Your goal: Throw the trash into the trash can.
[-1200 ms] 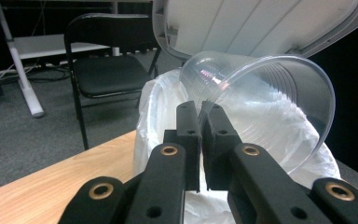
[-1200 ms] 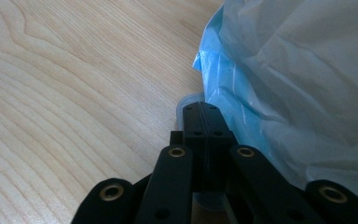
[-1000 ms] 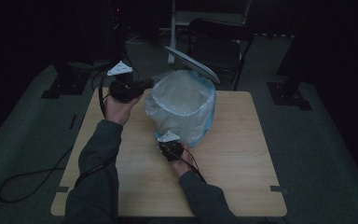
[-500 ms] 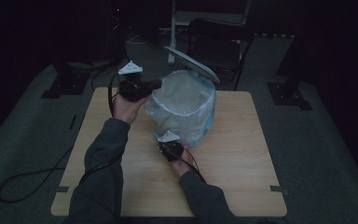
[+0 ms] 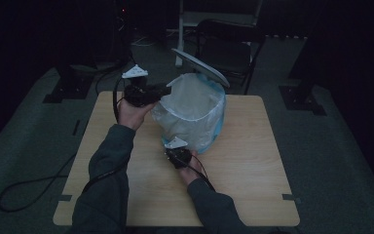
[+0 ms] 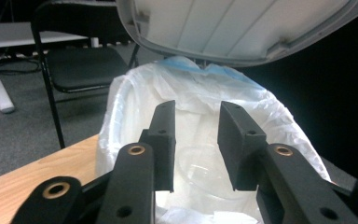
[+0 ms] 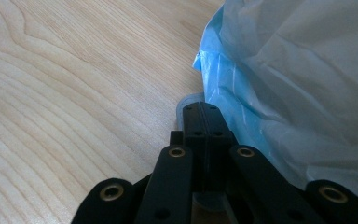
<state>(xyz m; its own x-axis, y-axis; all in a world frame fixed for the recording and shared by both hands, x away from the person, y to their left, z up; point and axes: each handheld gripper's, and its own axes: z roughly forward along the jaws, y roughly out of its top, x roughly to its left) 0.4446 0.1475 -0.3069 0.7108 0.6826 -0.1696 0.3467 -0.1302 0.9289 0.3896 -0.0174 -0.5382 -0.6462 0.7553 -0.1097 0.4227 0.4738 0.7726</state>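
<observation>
High view: a small bin [image 5: 195, 117] lined with a white bag [image 5: 190, 105] over a blue one stands on the wooden table [image 5: 253, 170], toward the far edge and about midway between the left and right edges. Its grey lid [image 5: 200, 67] is tipped up and back over the far rim. The left gripper [image 5: 163, 90] hangs level at the bin's left rim, above the table's far left part, jaw tips pointing at the bag opening. The right gripper [image 5: 175, 146] lies low on the table at the near side of the bin, its tip against the bag where the bag meets the tabletop. A dark chair [image 5: 229, 46] stands on the floor beyond the far edge.

Left gripper view: the 2 black jaws of the left gripper [image 6: 196, 140] stand apart with a clear gap and nothing between them; they have just been opening. Past them lies the open mouth of the white bag [image 6: 270, 116], with the blue liner showing at the back rim and the underside of the lid [image 6: 242, 23] overhead. The table's edge shows at lower left.

Right gripper view: the 2 jaws of the right gripper [image 7: 201, 114] are pressed together, flat face to flat face. The tip sits on a pale rounded tab [image 7: 186, 105] at the bin's foot, right beside the blue bag [image 7: 242, 93]; whether anything is pinched between the jaws I cannot tell
</observation>
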